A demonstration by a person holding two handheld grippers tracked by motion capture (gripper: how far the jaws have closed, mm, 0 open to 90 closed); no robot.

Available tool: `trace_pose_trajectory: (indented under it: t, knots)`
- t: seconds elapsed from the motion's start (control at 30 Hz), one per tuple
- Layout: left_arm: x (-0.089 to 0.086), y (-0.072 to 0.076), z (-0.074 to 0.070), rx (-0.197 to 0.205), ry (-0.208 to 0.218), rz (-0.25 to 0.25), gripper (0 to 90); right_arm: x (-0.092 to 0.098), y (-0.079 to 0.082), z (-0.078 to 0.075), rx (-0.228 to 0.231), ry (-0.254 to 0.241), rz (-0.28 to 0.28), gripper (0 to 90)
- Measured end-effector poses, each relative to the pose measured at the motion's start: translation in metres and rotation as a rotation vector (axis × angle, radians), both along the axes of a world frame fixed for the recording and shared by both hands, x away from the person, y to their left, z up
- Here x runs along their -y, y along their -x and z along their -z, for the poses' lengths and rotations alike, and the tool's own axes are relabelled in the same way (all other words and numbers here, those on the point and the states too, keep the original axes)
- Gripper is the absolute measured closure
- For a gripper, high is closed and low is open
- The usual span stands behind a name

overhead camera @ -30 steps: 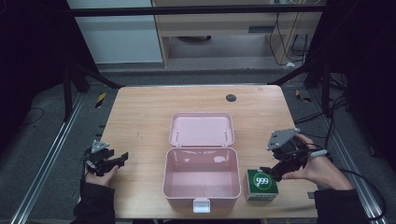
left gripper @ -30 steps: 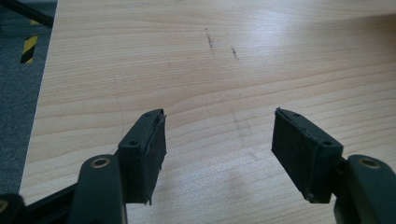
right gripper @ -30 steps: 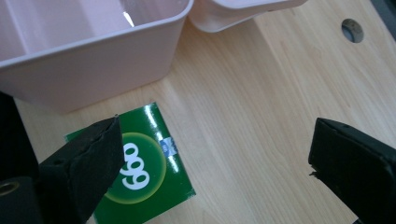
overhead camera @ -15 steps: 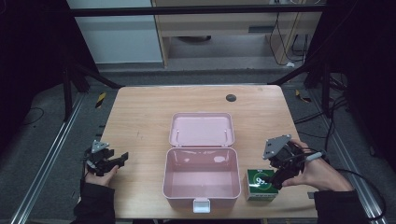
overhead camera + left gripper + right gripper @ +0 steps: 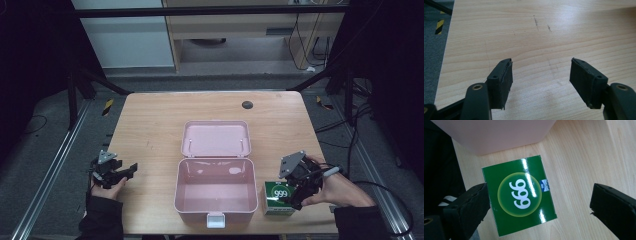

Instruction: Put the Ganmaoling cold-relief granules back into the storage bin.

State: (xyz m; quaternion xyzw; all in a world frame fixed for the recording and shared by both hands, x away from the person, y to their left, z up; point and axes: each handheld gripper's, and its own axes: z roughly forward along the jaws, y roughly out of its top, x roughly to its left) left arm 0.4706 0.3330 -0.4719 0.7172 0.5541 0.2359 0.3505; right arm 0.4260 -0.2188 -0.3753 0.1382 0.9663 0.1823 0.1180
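The green box (image 5: 279,197) marked "999" lies flat on the tabletop (image 5: 150,130), near right, just beside the open pink case (image 5: 216,190). The right claw (image 5: 295,192) hangs over it, jaws wide apart and just opened further, one on either side, not pressing. The left claw (image 5: 127,170) rests open at the near left.

The table (image 5: 150,130) top is light wood-grain laminate, matt, faintly scuffed. The pink box (image 5: 216,192) is smooth moulded plastic with a soft sheen. The green carton (image 5: 520,195) is glossy printed card. Gripper pads (image 5: 504,82) are matt black, rough-edged.
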Motion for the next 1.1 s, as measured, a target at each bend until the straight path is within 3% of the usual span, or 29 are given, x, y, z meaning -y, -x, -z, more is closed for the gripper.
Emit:
trace_pose_trajectory:
  t: [0.47,1.1]
  knots:
    - [0.0,0.0,0.0,-0.001,0.001,0.001,33.8,-0.004,0.001,0.019,-0.046,0.032,-0.02,1.4]
    - [0.0,0.0,0.0,0.0,0.0,0.001,33.7,-0.013,0.0,0.035,-0.096,0.081,-0.058,1.9]
